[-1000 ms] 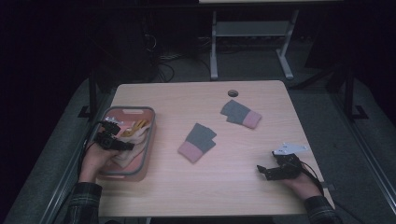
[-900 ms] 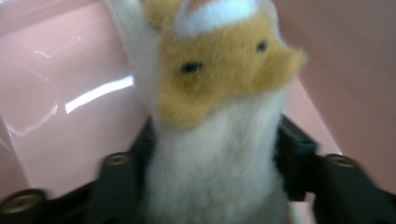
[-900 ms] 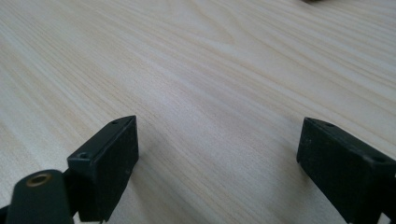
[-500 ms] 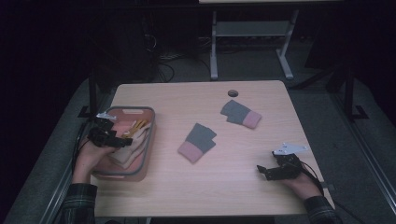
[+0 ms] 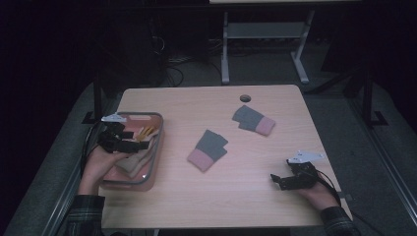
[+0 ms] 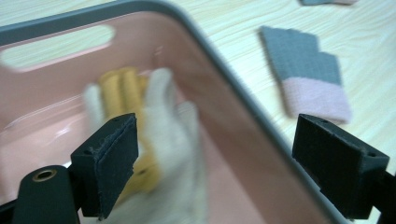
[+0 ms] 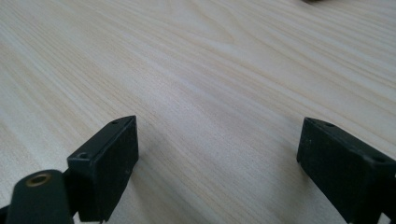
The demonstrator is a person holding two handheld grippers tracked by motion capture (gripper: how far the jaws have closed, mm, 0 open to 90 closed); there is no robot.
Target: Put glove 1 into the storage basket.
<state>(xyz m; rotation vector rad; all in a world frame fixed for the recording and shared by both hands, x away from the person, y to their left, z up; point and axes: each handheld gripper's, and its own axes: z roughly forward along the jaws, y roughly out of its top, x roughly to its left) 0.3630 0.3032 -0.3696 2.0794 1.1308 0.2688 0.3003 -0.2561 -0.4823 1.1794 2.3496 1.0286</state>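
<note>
The left gripper [image 6: 215, 158] has its fingers [image 6: 109, 163] spread wide with nothing between them, hanging over the pink tray [image 5: 156, 147] at the table's [image 5: 206, 101] nine o'clock edge. Beneath them lies a blurred cream and yellow glove [image 6: 154, 121]. The right gripper [image 5: 282, 181], at about four o'clock, is likewise wide open and empty above bare wood. One grey and pink sock [image 5: 208, 150] lies near the centre, just beside the tray; another sock [image 5: 253, 119] lies toward one o'clock, well apart from it.
</note>
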